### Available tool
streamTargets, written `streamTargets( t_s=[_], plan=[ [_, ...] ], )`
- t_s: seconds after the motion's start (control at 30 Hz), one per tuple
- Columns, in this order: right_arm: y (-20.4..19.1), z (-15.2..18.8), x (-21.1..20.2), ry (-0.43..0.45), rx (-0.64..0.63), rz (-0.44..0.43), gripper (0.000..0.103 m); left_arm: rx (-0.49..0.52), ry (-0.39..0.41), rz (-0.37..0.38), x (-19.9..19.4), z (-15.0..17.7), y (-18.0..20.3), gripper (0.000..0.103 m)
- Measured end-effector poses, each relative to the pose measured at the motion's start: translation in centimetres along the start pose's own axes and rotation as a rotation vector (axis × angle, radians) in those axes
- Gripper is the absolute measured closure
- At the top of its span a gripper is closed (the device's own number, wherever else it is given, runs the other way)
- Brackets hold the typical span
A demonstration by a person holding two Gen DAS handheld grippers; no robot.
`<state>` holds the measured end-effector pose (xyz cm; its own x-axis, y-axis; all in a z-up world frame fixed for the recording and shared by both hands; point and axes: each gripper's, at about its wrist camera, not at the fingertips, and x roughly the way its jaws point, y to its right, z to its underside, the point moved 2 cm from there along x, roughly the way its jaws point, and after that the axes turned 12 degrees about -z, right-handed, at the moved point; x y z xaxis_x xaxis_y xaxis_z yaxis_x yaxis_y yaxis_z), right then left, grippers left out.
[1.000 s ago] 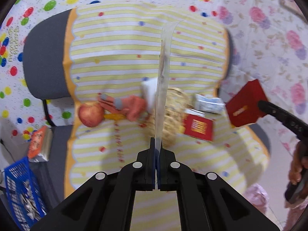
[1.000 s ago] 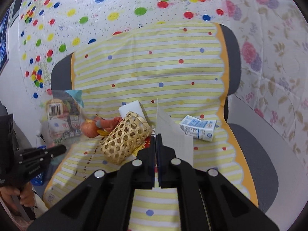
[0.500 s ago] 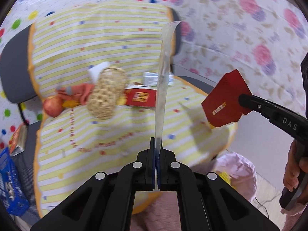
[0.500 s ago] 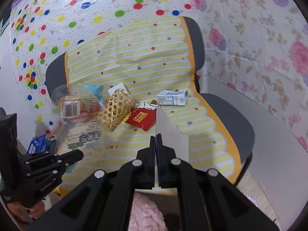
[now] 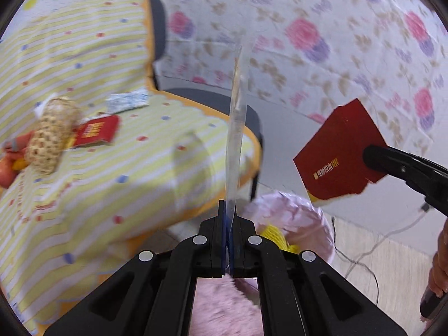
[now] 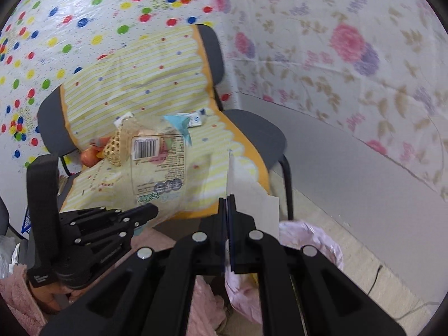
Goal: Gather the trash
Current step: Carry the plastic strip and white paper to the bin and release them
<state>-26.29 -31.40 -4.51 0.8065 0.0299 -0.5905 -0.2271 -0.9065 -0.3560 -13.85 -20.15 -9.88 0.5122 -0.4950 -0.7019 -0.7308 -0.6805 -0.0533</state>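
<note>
Left gripper [image 5: 228, 233] is clamping the clear plastic wrapper [image 6: 158, 165], right gripper [image 6: 227, 233] is pinching the red card box [image 5: 340, 154]. Both have swung off the chair [image 6: 252, 128] w/ the leftover trash, and the pink bin bag [image 5: 296, 218] is now sitting just below my fingertips, so prob dropping next imo.

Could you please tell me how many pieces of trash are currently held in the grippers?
2: a clear plastic wrapper in the left gripper, and a red carton in the right gripper. More litter remains on the chair.
</note>
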Motion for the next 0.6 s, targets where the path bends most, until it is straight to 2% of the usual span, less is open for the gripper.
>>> streamTargets(
  t_s=[0.13, 0.4, 0.57, 0.6],
  plan=[
    [2.3, 2.1, -1.1, -0.004, 0.078, 0.024, 0.101, 0.047, -0.032, 0.054, 1.4, 0.6, 2.9, 0.102],
    [6.2, 4.5, -1.9, -0.01, 0.179, 0.056, 0.101, 0.103, -0.086, 0.093, 4.6, 0.5, 7.0, 0.101],
    [8.8, 4.8, -1.3, -0.012, 0.235, 0.048, 0.101, 0.139, -0.094, 0.107, 6.1, -0.4, 8.9, 0.094],
    [9.3, 4.9, -1.1, -0.012, 0.25, 0.044, 0.1, 0.146, -0.098, 0.109, 6.4, -0.6, 9.2, 0.086]
  ],
)
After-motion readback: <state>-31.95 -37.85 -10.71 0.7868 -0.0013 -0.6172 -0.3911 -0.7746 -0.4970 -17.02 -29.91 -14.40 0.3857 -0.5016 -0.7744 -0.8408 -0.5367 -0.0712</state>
